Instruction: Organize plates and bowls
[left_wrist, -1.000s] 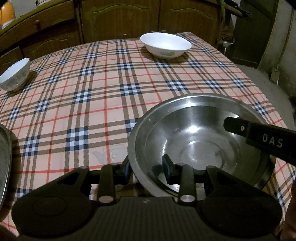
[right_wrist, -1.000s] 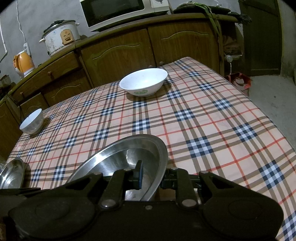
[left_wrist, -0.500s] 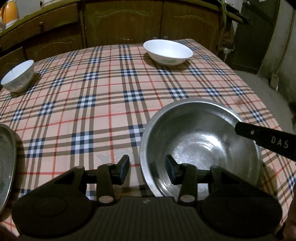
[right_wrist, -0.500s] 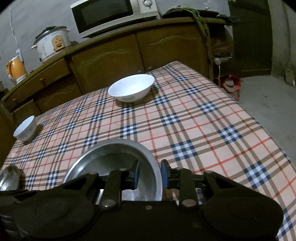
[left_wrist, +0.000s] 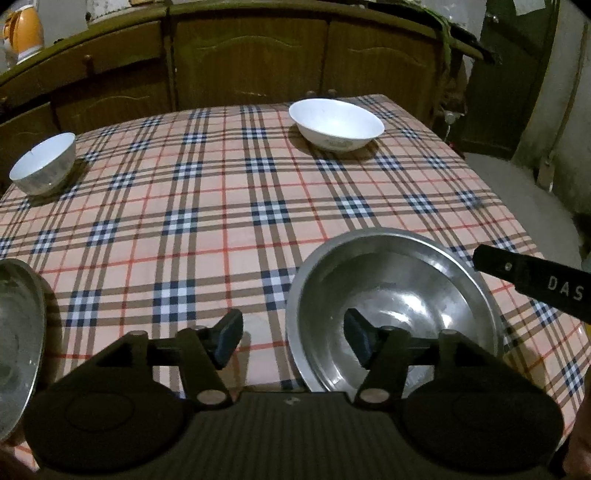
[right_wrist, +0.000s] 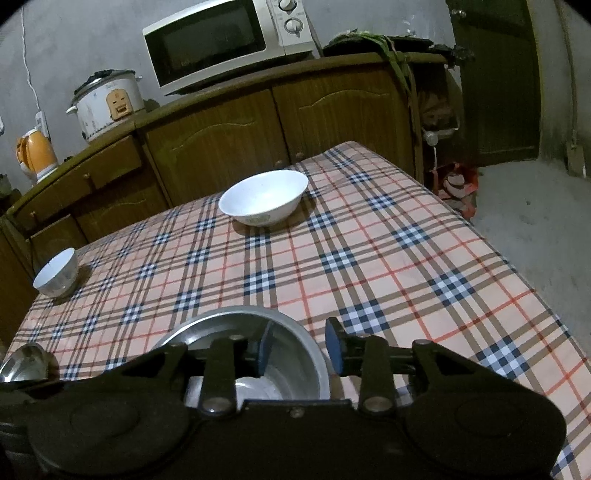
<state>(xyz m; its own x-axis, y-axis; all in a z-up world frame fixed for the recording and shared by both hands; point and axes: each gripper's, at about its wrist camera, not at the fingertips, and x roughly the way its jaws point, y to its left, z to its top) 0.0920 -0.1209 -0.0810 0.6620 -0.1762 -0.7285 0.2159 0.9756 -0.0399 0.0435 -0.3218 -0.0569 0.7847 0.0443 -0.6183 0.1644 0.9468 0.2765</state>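
The left gripper (left_wrist: 291, 338) and right gripper (right_wrist: 300, 346) both have jaws apart, over the steel bowl (left_wrist: 395, 306) at the tablecloth's (left_wrist: 221, 221) near edge.

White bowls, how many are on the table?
2. The big white bowl sits at the far side near the cupboards; the small white bowl sits at the far left edge. More could be out of view.

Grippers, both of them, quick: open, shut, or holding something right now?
Left gripper: open, holding nothing, astride the near rim of the steel bowl.
Right gripper: open, holding nothing, astride the bowl's rim.
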